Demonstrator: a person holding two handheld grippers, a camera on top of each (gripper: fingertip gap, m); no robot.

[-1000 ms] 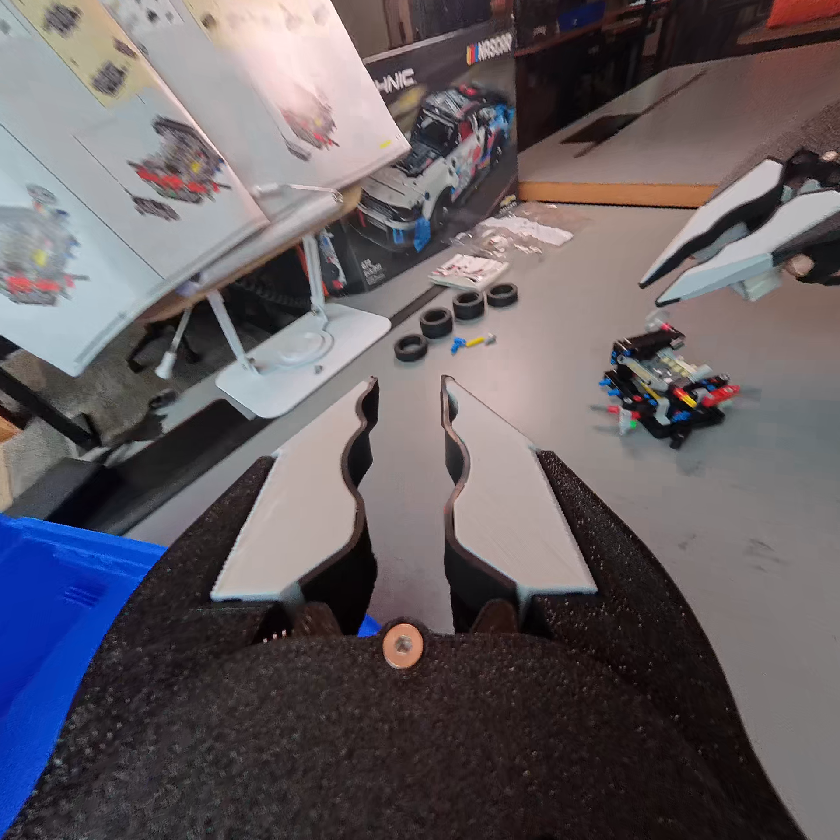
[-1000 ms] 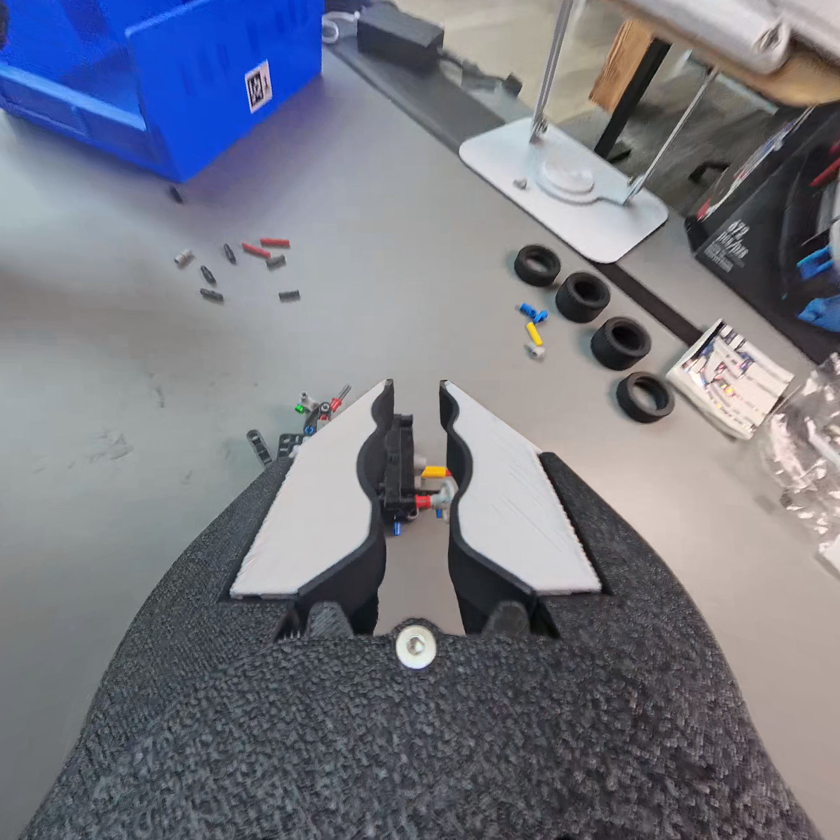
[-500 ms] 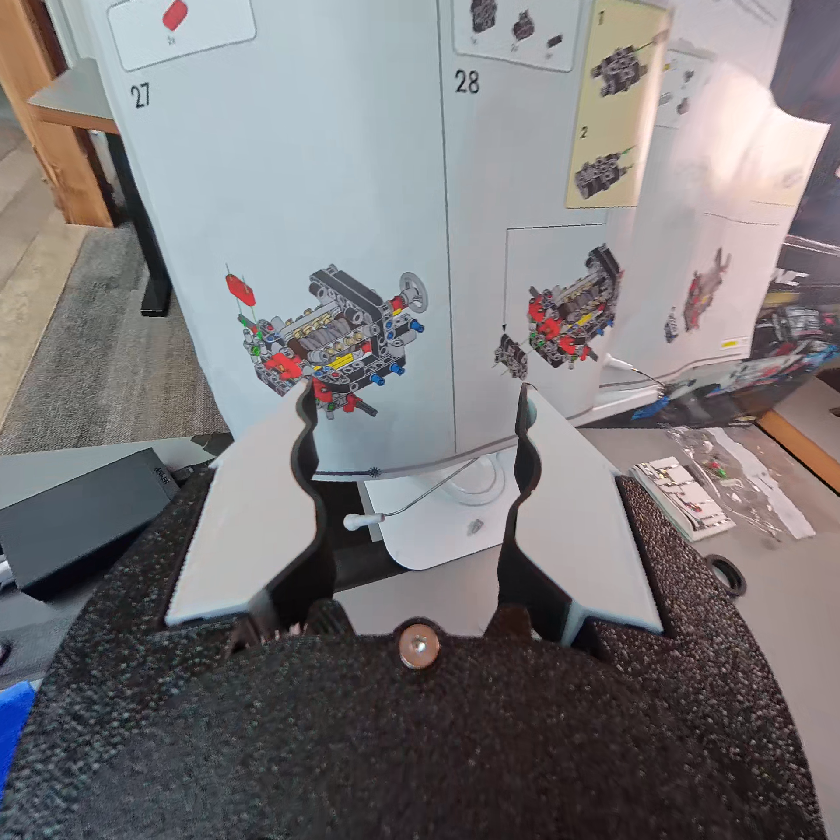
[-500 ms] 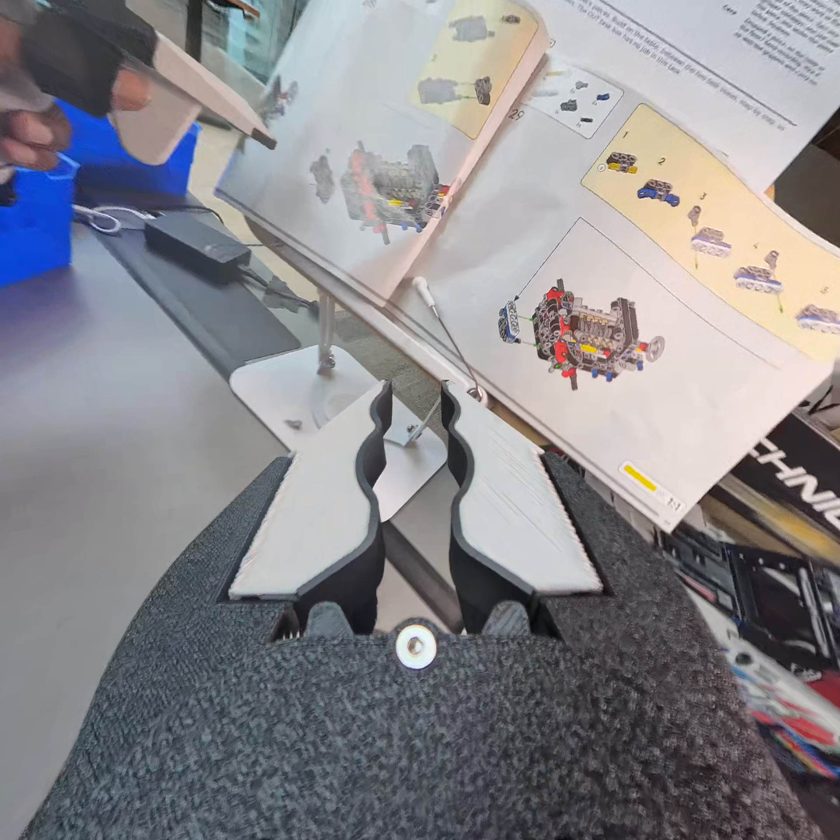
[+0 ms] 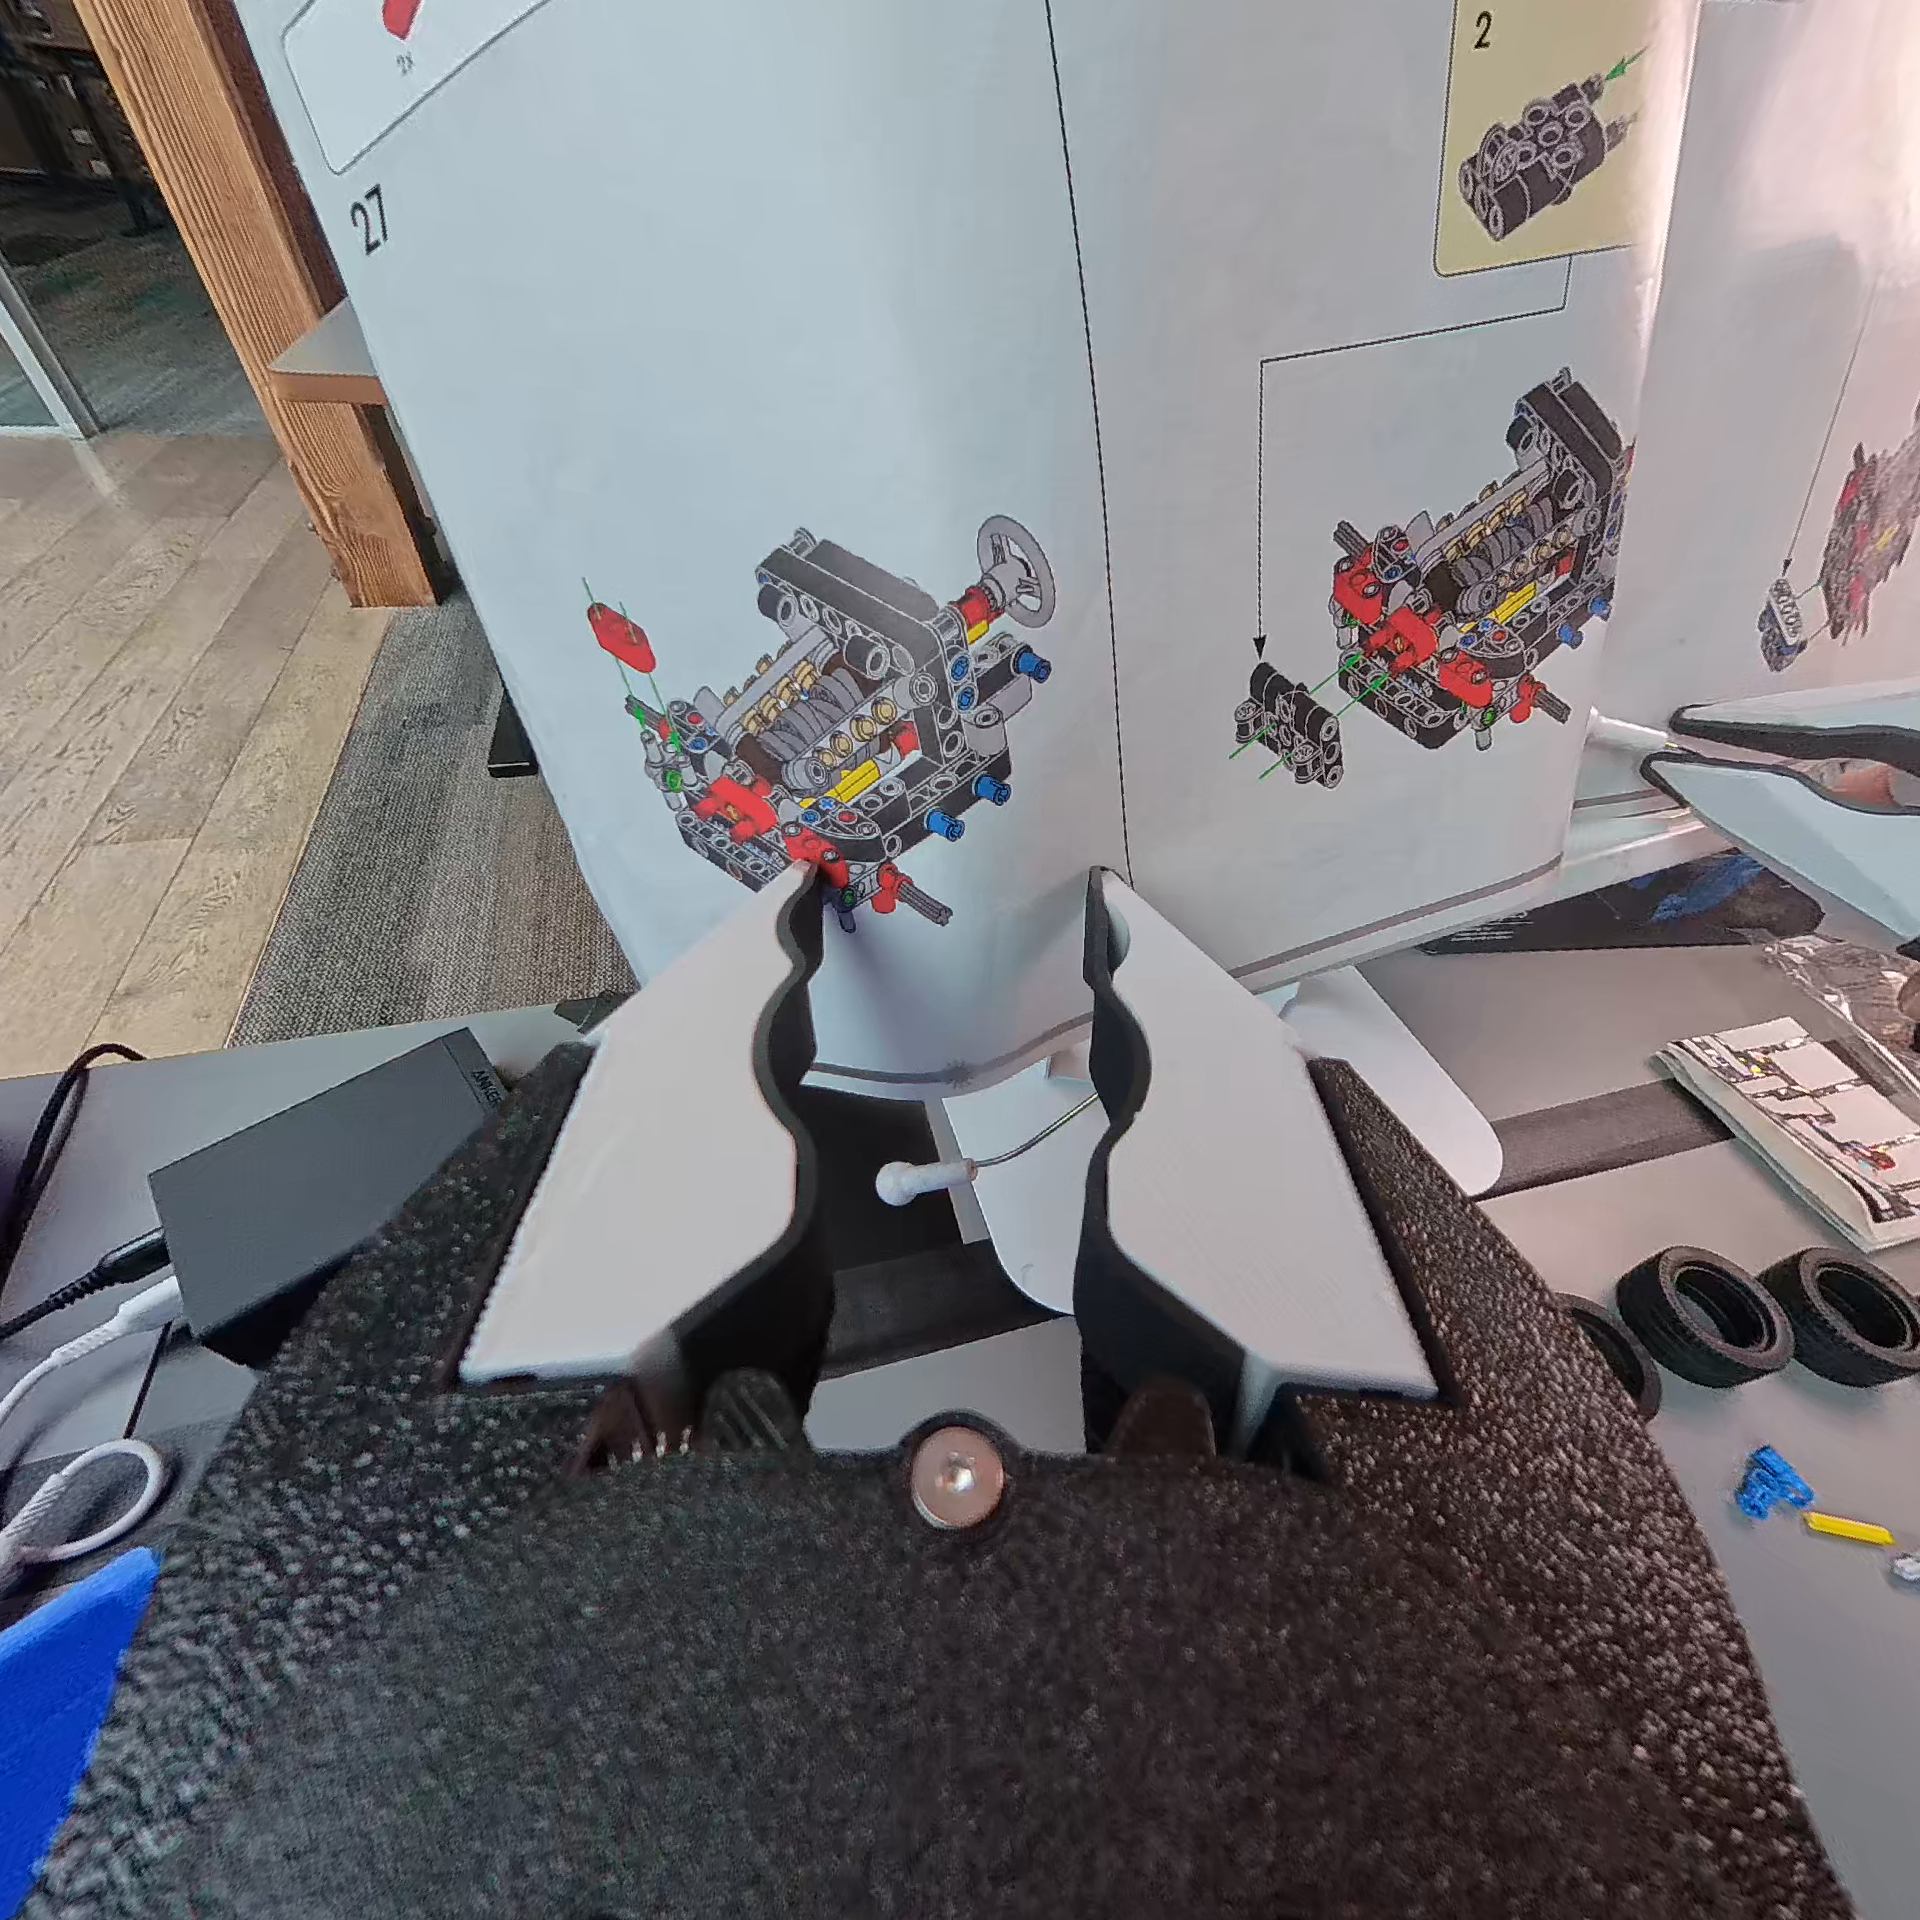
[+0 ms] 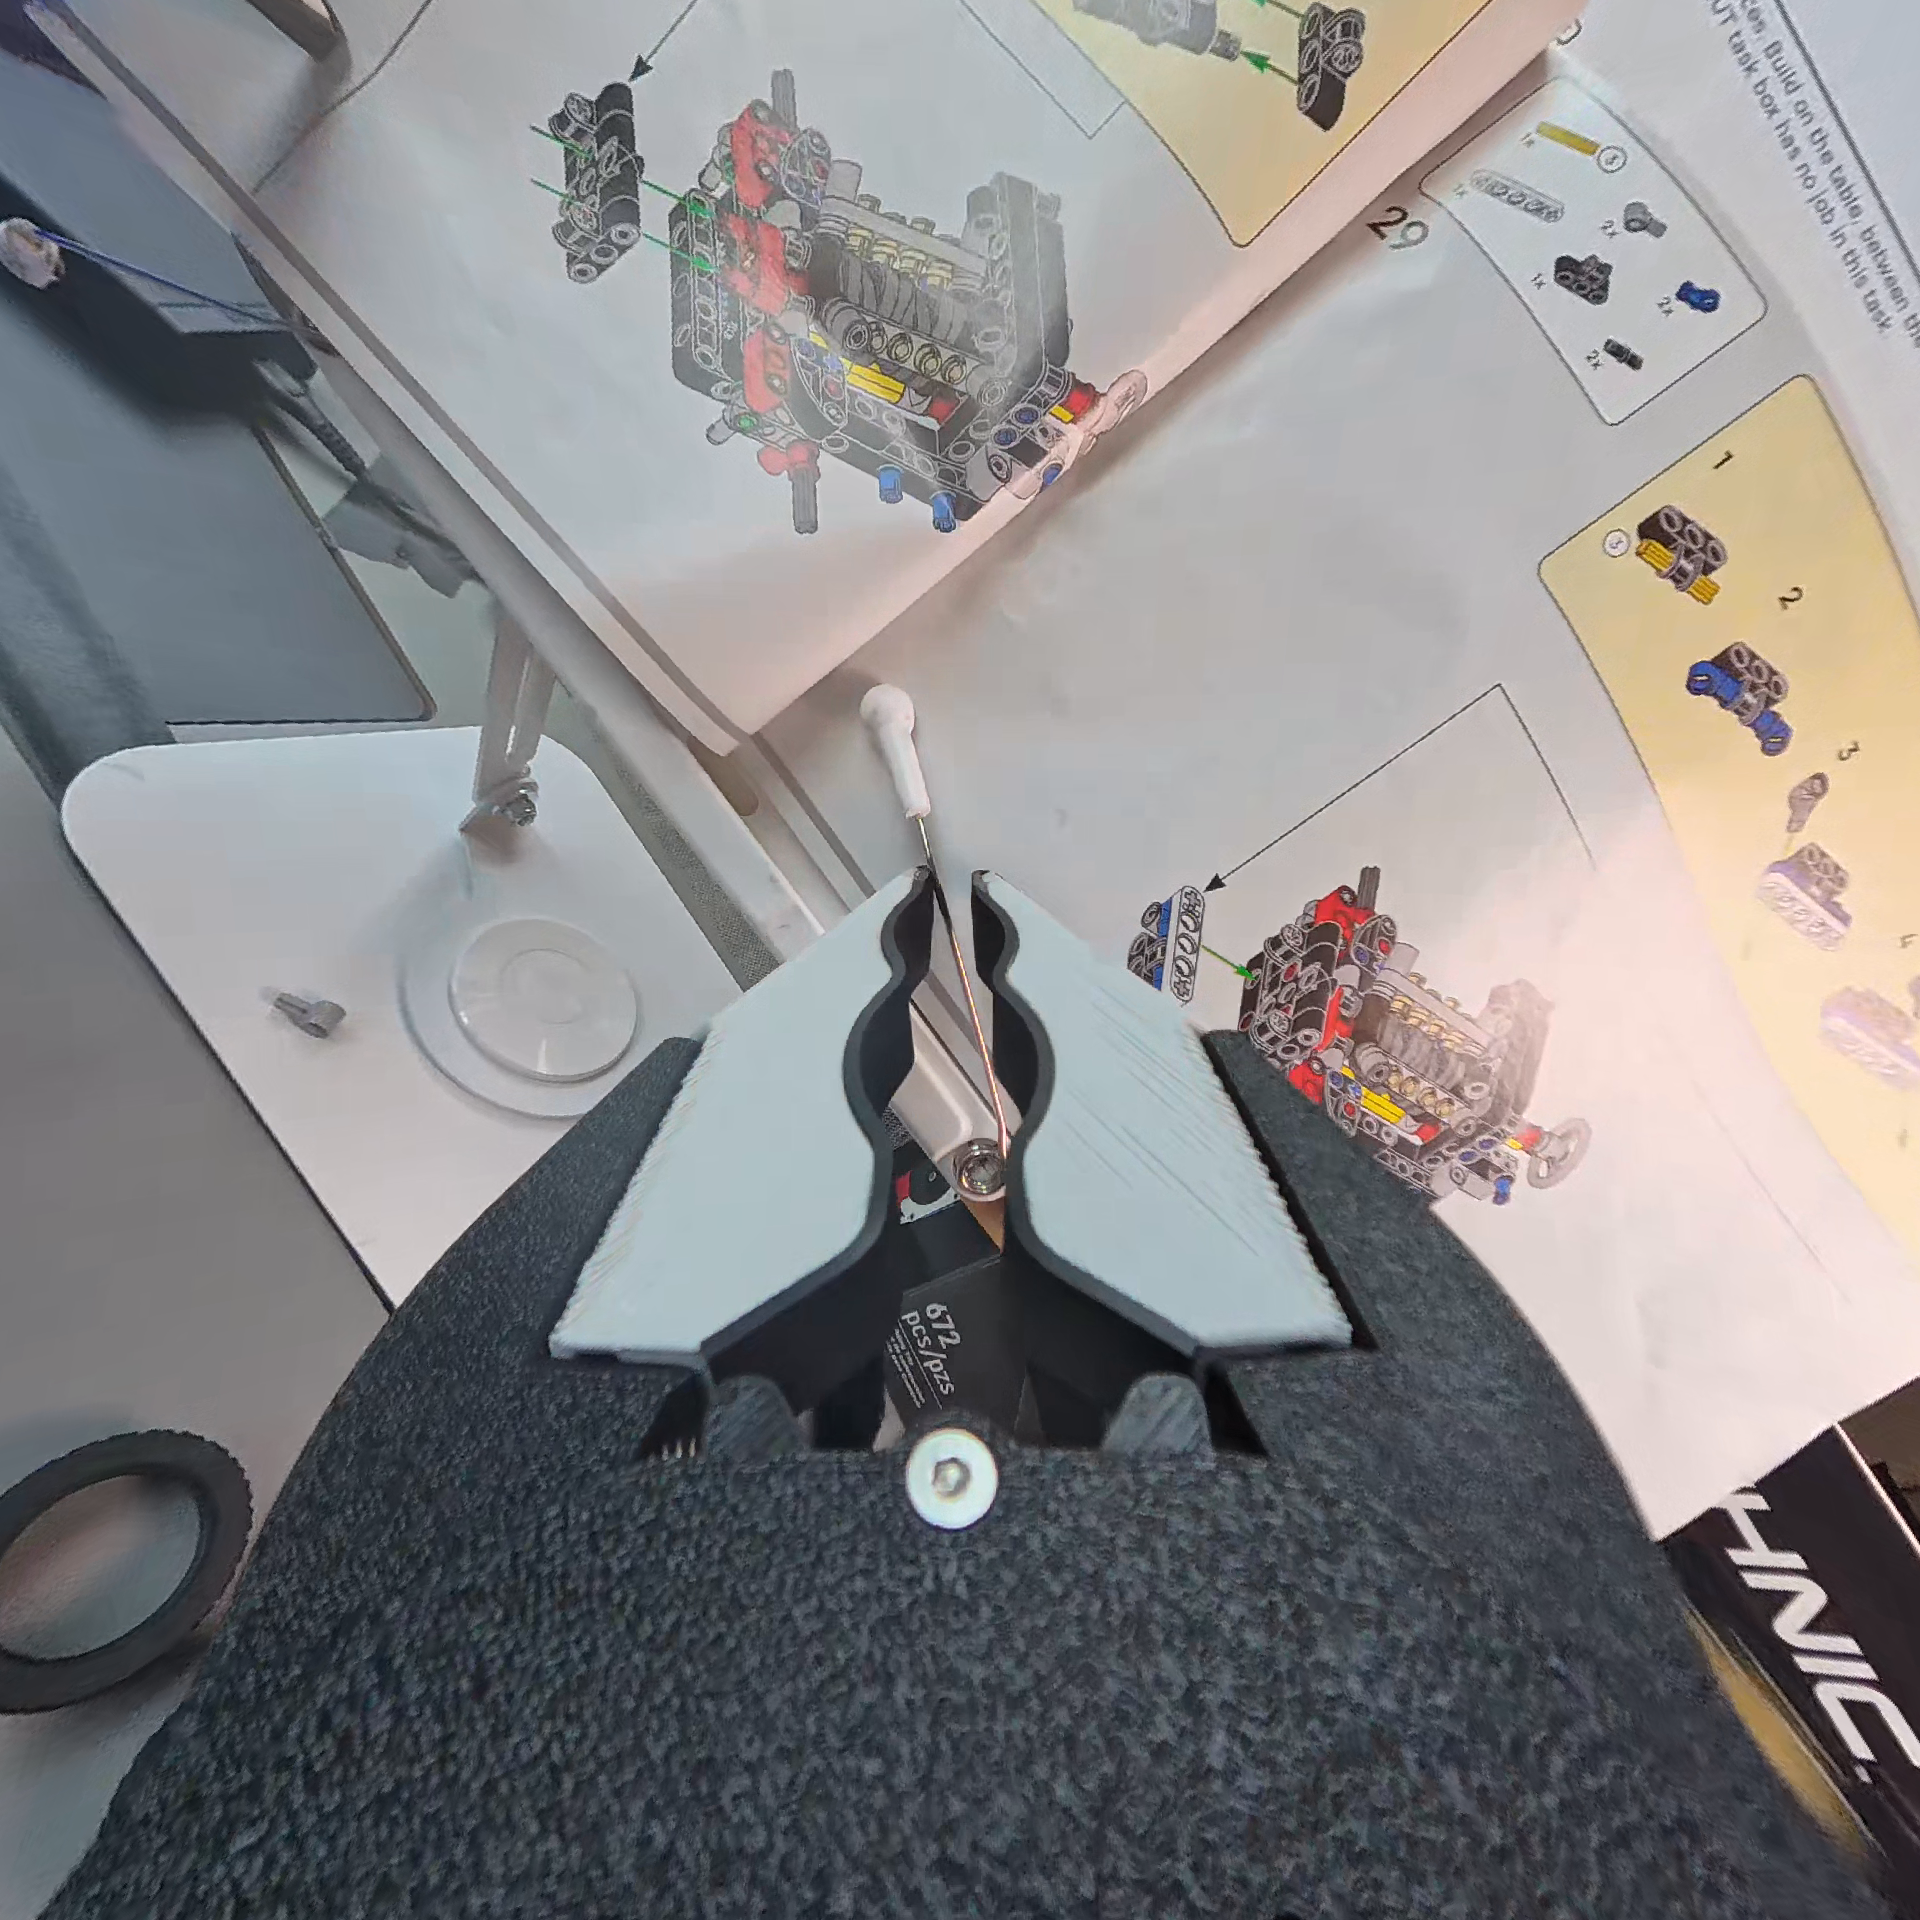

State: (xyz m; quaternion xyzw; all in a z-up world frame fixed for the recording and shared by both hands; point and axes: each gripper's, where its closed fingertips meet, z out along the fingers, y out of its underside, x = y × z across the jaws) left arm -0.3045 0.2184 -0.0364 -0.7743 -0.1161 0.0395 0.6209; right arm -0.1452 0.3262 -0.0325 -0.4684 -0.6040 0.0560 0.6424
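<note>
Left gripper: jaws wide apart, empty, close before the instruction booklet on its white stand. Right gripper: jaws nearly together around the stand's page-holder wire; whether it pinches the wire cannot be told.

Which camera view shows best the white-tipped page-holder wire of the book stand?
The right wrist view: the page-holder wire runs its whole length from its screw up between the right gripper fingers to the white tip. The left wrist view shows only its tip and a short part.
</note>
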